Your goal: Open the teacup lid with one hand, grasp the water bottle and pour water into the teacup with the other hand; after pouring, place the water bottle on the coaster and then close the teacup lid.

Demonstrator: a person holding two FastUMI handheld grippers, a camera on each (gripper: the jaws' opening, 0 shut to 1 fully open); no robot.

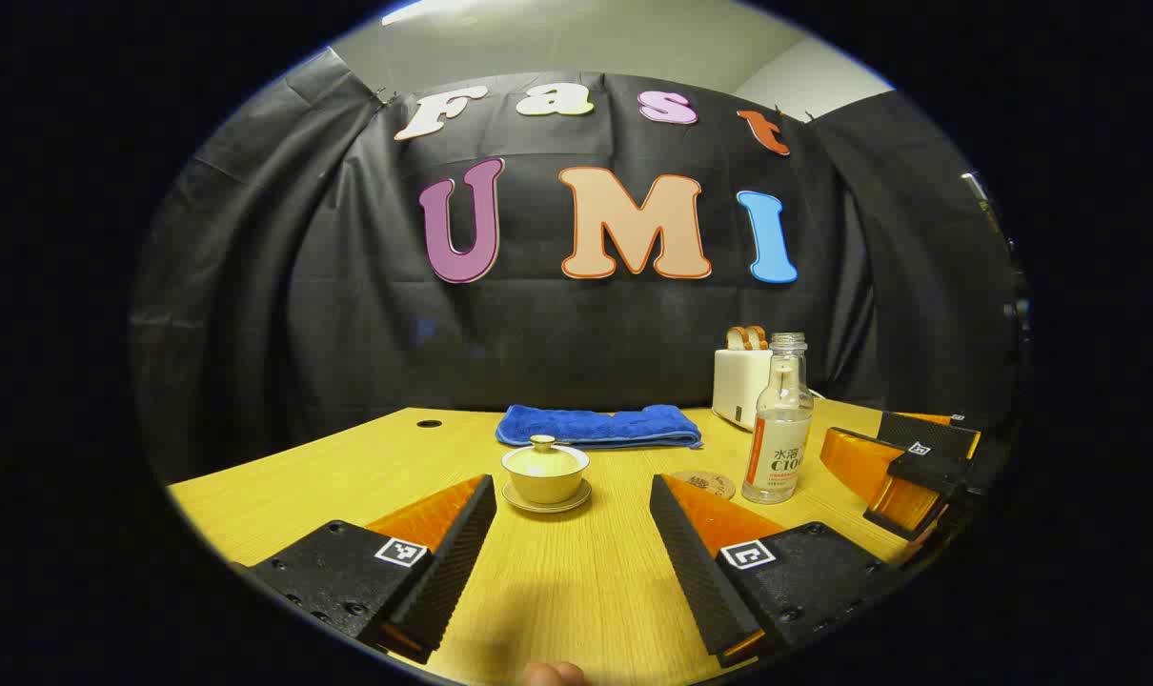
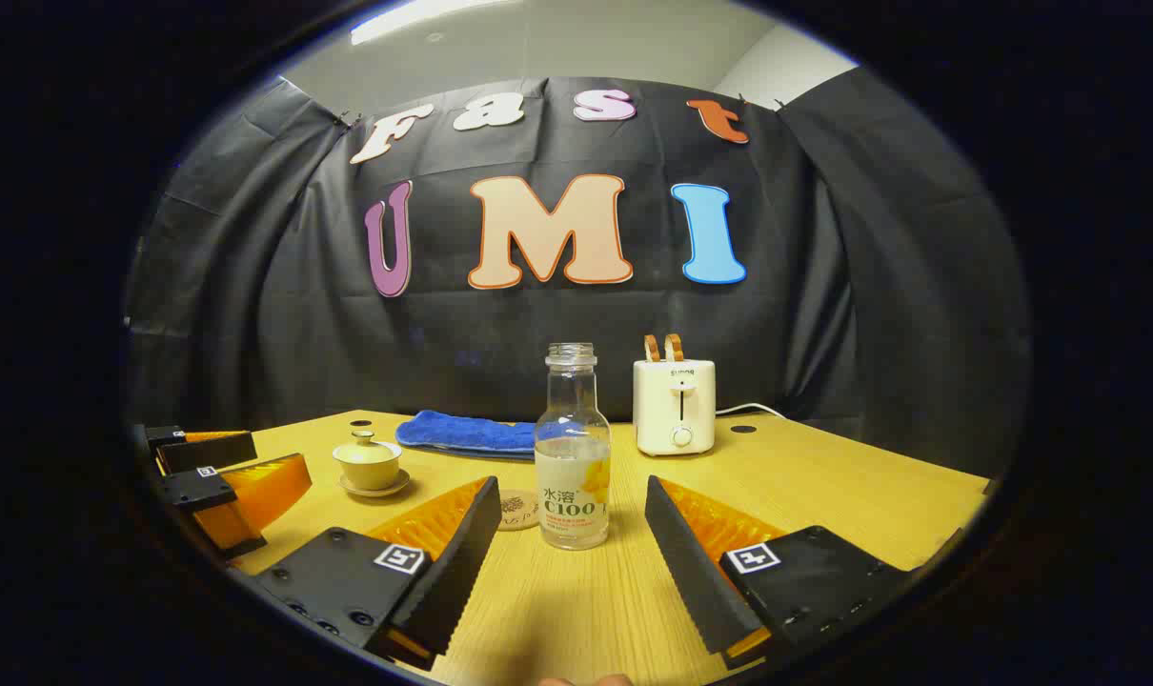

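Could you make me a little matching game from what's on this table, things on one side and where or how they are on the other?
1 teacup
2 water bottle
3 towel
4 toaster

a folded, at the back of the table
b holds bread slices
c lid on, standing on a saucer
d uncapped, beside the coaster

Pairs: 1-c, 2-d, 3-a, 4-b

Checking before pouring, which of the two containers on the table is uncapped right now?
The water bottle: its neck is open, with no cap. The teacup has its knobbed lid on.
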